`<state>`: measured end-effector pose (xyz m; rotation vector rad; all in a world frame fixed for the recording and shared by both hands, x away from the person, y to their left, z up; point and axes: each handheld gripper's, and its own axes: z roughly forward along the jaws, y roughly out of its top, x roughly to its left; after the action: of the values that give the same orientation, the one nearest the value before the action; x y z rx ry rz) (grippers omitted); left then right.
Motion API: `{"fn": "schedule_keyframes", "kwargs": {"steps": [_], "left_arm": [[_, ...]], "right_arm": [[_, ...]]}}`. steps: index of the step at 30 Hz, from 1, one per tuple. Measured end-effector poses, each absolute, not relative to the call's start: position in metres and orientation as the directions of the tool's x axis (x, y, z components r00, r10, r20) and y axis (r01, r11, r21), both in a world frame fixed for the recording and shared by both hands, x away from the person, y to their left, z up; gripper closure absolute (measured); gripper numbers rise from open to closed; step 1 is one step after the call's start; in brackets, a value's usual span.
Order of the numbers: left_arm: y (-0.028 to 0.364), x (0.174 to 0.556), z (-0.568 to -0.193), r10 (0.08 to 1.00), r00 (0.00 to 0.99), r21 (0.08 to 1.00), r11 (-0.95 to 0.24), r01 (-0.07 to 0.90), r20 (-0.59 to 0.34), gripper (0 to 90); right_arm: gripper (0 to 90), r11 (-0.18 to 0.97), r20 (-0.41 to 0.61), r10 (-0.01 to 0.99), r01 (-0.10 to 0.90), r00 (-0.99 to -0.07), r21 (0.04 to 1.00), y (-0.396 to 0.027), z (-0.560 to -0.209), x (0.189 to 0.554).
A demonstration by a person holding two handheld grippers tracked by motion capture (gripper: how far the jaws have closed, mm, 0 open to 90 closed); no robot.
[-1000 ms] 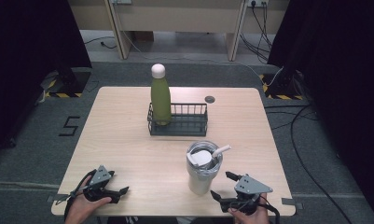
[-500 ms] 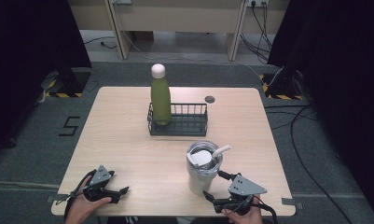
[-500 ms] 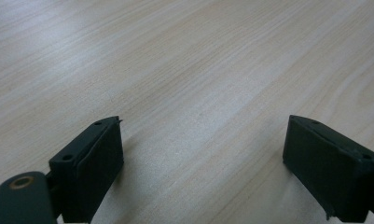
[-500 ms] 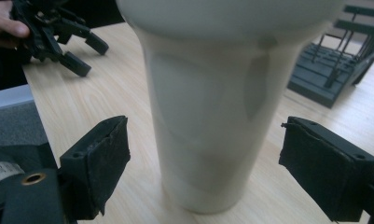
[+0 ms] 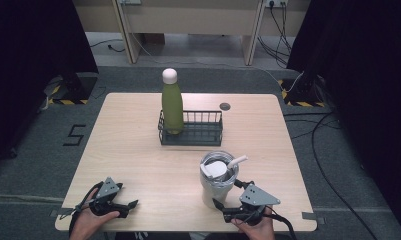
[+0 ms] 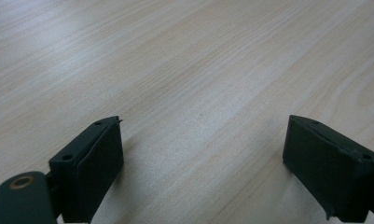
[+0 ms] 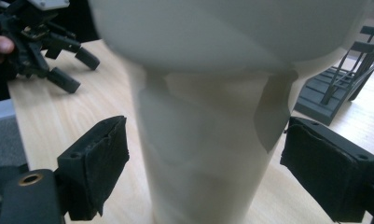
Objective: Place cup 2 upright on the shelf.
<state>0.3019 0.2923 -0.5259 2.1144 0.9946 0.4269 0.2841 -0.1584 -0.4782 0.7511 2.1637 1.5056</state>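
The white tumbler point(image 7: 208, 140) stands between the right claw's point(image 7: 208, 172) parted jaws.

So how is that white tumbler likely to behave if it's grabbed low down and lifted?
Probably rigid: the tumbler has hard-looking, smooth walls, so possibly slippery. It widens above a narrow base and carries a straw, so it may tip if pushed high.

The light wooden table point(image 5: 138, 150) carries a wire basket point(image 5: 200, 134), a white tumbler point(image 5: 215, 182) and a small dark disc point(image 5: 225, 106).
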Motion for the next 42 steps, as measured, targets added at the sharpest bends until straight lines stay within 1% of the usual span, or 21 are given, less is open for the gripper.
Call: {"fn": "schedule_keyframes", "kwargs": {"steps": [5,16,24,37,42], "left_arm": [[0.292,0.302,-0.526,0.766,0.642,0.747,-0.418,0.516,-0.015,11.5],[0.292,0.302,-0.526,0.766,0.642,0.748,-0.417,0.516,-0.016,11.6],[0.292,0.302,-0.526,0.765,0.644,0.747,-0.419,0.515,-0.015,11.8],[0.292,0.302,-0.526,0.765,0.644,0.748,-0.419,0.514,-0.015,12.0],[0.292,0.302,-0.526,0.764,0.645,0.748,-0.42,0.514,-0.014,12.0]], "right_arm": [[11.6,0.245,-0.007,0.635,0.193,-0.773,0.95,-0.151,-0.484,0.293],[8.1,0.212,0.002,0.64,0.18,-0.768,0.961,-0.14,-0.493,0.3],[8.7,0.18,0.025,0.63,0.178,-0.776,0.967,-0.137,-0.501,0.306],[8.3,0.192,0.016,0.631,0.176,-0.776,0.965,-0.132,-0.507,0.31],[10.2,0.186,0.012,0.626,0.165,-0.78,0.969,-0.132,-0.508,0.312]]}}
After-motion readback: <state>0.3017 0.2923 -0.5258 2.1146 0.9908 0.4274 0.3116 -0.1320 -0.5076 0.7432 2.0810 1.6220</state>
